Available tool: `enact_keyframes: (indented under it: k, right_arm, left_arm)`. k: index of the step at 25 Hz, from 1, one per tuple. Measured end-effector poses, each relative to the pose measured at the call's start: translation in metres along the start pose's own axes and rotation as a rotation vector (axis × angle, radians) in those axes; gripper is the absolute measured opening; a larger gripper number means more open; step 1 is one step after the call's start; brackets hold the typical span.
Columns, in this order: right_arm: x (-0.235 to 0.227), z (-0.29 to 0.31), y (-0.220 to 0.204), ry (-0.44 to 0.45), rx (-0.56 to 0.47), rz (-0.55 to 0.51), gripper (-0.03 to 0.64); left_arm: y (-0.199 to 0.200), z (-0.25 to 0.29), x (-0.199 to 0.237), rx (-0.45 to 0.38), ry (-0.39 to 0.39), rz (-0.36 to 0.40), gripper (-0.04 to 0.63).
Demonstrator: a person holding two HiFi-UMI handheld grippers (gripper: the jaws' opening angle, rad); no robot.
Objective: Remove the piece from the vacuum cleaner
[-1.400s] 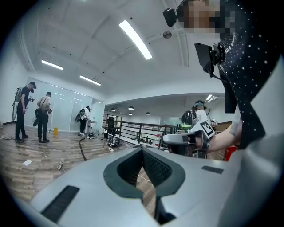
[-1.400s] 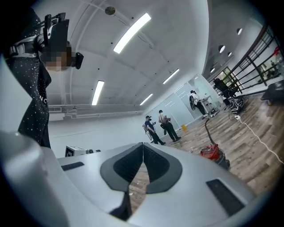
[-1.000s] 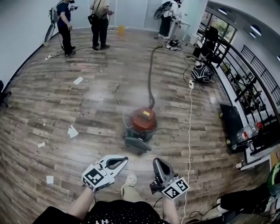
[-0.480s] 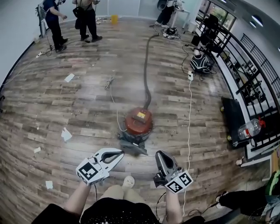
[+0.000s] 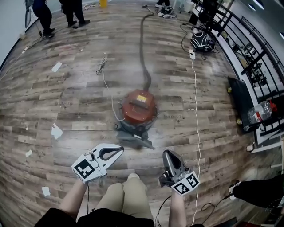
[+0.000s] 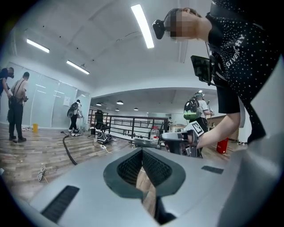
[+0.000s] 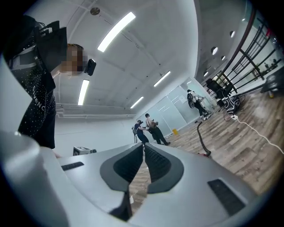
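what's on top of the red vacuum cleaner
A yellow label sits on the vacuum cleaner; the dark hose joins its far edge. Its red lid covers the inside.

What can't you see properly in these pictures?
- Head view: the vacuum cleaner, too small and blurred to tell which piece comes off.
- Head view: its yellow label, too small to read.
- Head view: two people, cut off above the legs by the top edge.

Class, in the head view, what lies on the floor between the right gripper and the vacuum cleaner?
Only bare wooden floor separates the right gripper from the vacuum cleaner, seen in the head view.
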State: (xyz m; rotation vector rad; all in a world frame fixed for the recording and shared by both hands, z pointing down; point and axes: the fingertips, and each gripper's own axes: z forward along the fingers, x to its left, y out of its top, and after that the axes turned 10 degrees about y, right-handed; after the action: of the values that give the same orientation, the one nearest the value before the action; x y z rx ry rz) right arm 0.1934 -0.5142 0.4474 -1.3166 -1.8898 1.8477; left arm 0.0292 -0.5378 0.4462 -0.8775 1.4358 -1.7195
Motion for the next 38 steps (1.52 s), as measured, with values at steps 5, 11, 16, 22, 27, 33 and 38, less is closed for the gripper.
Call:
enact_keyframes:
  k: [5,11,16,22,27,33,38]
  right_arm:
    - [-0.044,-0.015,-0.098,-0.018,0.000,-0.050,0.012]
    - [-0.106,-0.041,-0.193,-0.022,-0.064,-0.126,0.012]
    - [-0.133,-0.072,-0.234,-0.062,-0.154,-0.210,0.014]
    - [-0.165,-0.096,-0.248,-0.172,-0.138,-0.203,0.189]
    - [-0.183,-0.077,-0.273,-0.134,0.061,-0.241,0.201]
    - [-0.188,-0.048,-0.285,-0.095,0.152,-0.245,0.084]
    - [-0.177,-0.049,-0.288,-0.078,0.164,-0.265,0.040]
  left_arm:
    - [-0.110,0.015,0.026,-0.062,0.044,-0.102,0.008]
    - [-0.228,0.036,0.046,-0.134,0.063,-0.095,0.008]
    - [-0.263,0.040,0.049,-0.343,0.085,-0.056,0.009]
    - [-0.280,0.032,0.089,-0.306,0.292,0.029,0.207]
    - [-0.303,0.053,0.121,-0.202,0.363,0.051,0.209]
    - [-0.319,0.077,0.116,-0.128,0.324,0.025,0.206]
    - [-0.321,0.070,0.110,-0.126,0.312,0.011,0.032]
